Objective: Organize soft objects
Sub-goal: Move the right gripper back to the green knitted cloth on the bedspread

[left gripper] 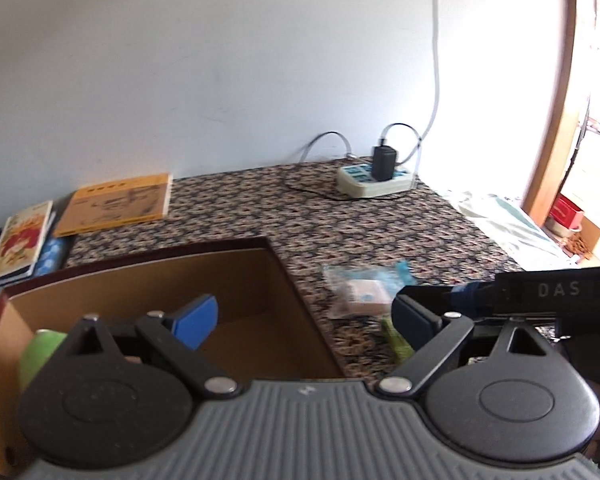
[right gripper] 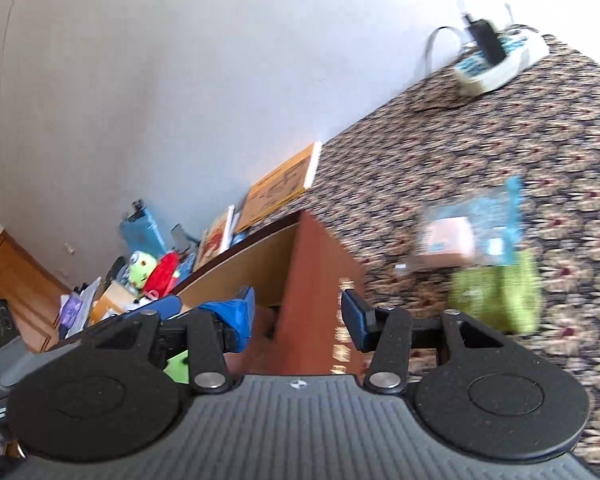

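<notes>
Both grippers are hanging over the patterned tabletop (left gripper: 260, 208) beside an open cardboard box (left gripper: 260, 280) with a reddish outer wall. The left gripper (left gripper: 304, 316) is standing with its blue pads wide apart and nothing between them, poised above the box corner. The right gripper (right gripper: 298, 316) is also standing with its pads apart, gripping nothing, with the box wall showing through the gap. The things that look left to sort are lying on the table just past the box: a clear plastic packet (right gripper: 460, 236) with a pale pink item inside and a blue edge, and touching it on the near side a flat green soft piece (right gripper: 496, 296), blurred in the right wrist view. A green rounded object (left gripper: 40, 356) is already sitting inside the box at its left wall. The packet is probably light, crinkly and slippery, so a pinch at a free edge or corner should be holding better than a squeeze across the middle. The green piece is likely limp and will be sagging once lifted; taking it near the centre of an edge seems safest.
</notes>
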`<action>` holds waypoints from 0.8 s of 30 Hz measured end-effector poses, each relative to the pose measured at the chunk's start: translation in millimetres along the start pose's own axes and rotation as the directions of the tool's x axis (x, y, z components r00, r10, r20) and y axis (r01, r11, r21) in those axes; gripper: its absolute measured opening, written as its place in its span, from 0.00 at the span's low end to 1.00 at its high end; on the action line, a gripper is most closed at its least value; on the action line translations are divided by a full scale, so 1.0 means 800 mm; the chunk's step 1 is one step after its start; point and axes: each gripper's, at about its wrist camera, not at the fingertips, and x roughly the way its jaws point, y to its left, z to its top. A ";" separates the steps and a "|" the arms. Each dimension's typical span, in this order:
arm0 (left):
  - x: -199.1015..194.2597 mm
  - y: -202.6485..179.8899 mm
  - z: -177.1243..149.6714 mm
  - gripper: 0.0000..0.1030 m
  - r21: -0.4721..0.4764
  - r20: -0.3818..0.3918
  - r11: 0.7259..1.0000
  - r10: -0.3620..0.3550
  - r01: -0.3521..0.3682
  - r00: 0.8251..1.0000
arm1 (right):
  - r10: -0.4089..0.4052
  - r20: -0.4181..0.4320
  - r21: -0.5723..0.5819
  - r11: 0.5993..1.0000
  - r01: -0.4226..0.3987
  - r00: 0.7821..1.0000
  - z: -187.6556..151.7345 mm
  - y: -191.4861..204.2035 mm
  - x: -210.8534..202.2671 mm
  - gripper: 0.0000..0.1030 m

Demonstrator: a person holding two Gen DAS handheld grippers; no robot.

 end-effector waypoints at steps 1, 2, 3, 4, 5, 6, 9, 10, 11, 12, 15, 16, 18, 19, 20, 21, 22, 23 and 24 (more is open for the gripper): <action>0.003 -0.012 0.000 0.90 0.010 -0.003 1.000 -0.013 0.013 1.000 | -0.010 0.003 0.008 1.000 0.010 1.000 0.001 -0.008 -0.006 0.32; 0.006 -0.023 0.000 0.90 0.020 -0.006 1.000 -0.024 0.024 1.000 | -0.021 0.005 0.015 1.000 0.021 1.000 0.002 -0.016 -0.012 0.32; 0.009 -0.035 0.000 0.90 0.030 -0.009 0.999 -0.034 0.035 0.999 | -0.031 0.006 0.022 0.999 0.031 0.999 0.003 -0.024 -0.018 0.32; 0.012 -0.045 0.000 0.90 0.037 -0.012 0.998 -0.044 0.045 0.999 | -0.042 0.007 0.028 0.999 0.042 0.999 0.005 -0.032 -0.023 0.32; 0.015 -0.055 0.000 0.90 0.044 -0.016 0.998 -0.053 0.054 0.998 | -0.051 0.008 0.033 0.998 0.051 0.999 0.006 -0.039 -0.028 0.33; 0.018 -0.065 0.000 0.90 0.050 -0.019 0.997 -0.062 0.063 0.998 | -0.059 0.009 0.036 0.998 0.059 0.998 0.007 -0.046 -0.034 0.33; 0.031 -0.092 -0.002 0.90 0.066 -0.035 0.994 -0.082 0.084 0.996 | -0.089 0.005 0.033 0.995 0.089 0.996 0.008 -0.065 -0.046 0.33; 0.035 -0.100 -0.003 0.90 0.070 -0.042 0.994 -0.086 0.089 0.995 | -0.098 0.002 0.031 0.995 0.097 0.995 0.008 -0.071 -0.049 0.33; 0.040 -0.107 -0.005 0.90 0.073 -0.052 0.993 -0.092 0.096 0.994 | -0.105 -0.003 0.030 0.994 0.105 0.994 0.009 -0.077 -0.052 0.33; 0.046 -0.114 -0.007 0.90 0.073 -0.064 0.992 -0.097 0.102 0.993 | -0.112 -0.009 0.029 0.993 0.112 0.994 0.010 -0.082 -0.054 0.33; 0.066 -0.128 -0.014 0.90 0.062 -0.102 0.992 -0.099 0.105 0.990 | -0.138 -0.027 0.025 0.990 0.139 0.990 0.013 -0.101 -0.058 0.32; 0.073 -0.131 -0.016 0.90 0.052 -0.116 0.993 -0.099 0.106 0.988 | -0.143 -0.036 0.024 0.989 0.144 0.989 0.015 -0.108 -0.058 0.32; 0.087 -0.138 -0.022 0.90 0.039 -0.139 0.994 -0.099 0.105 0.985 | -0.152 -0.051 0.024 0.988 0.153 0.987 0.018 -0.119 -0.059 0.32; 0.093 -0.141 -0.023 0.90 0.038 -0.149 0.994 -0.095 0.101 0.984 | -0.156 -0.059 0.020 0.987 0.158 0.986 0.020 -0.124 -0.059 0.32; 0.099 -0.144 -0.026 0.90 0.038 -0.159 0.995 -0.090 0.097 0.983 | -0.160 -0.066 0.015 0.987 0.161 0.985 0.021 -0.129 -0.058 0.32; 0.106 -0.147 -0.027 0.90 0.037 -0.169 0.995 -0.085 0.093 0.982 | -0.163 -0.071 0.012 0.986 0.165 0.984 0.023 -0.133 -0.057 0.32; 0.113 -0.149 -0.029 0.90 0.035 -0.179 0.995 -0.081 0.089 0.980 | -0.167 -0.079 0.010 0.986 0.168 0.983 0.025 -0.137 -0.056 0.32; 0.121 -0.151 -0.031 0.90 0.033 -0.189 0.996 -0.076 0.084 0.979 | -0.168 -0.089 0.008 0.985 0.170 0.982 0.027 -0.141 -0.054 0.32; 0.129 -0.152 -0.033 0.90 0.032 -0.201 0.997 -0.068 0.075 0.977 | -0.169 -0.099 0.008 0.985 0.171 0.981 0.029 -0.145 -0.051 0.32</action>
